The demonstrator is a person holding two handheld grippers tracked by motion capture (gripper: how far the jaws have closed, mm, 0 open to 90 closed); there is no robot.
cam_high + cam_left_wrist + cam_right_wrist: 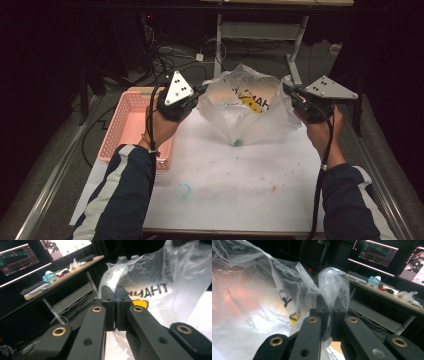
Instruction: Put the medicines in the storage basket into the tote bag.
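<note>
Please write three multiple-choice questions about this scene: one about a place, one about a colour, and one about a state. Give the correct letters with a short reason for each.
1. Where is the basket?
A. on the person's left side of the table
B. under the plastic bag
C. at the person's right

2. What colour is the basket?
A. green
B. pink
C. black

3. How is the plastic bag held?
A. lying flat, untouched
B. by the left gripper alone
C. by both grippers, one at each side

Answers:
1 A: in the high view it sits beside the left gripper.
2 B: its mesh walls are pink.
3 C: the left gripper and the right gripper each pinch a bag edge, and the fingers are shut on the film.
</note>
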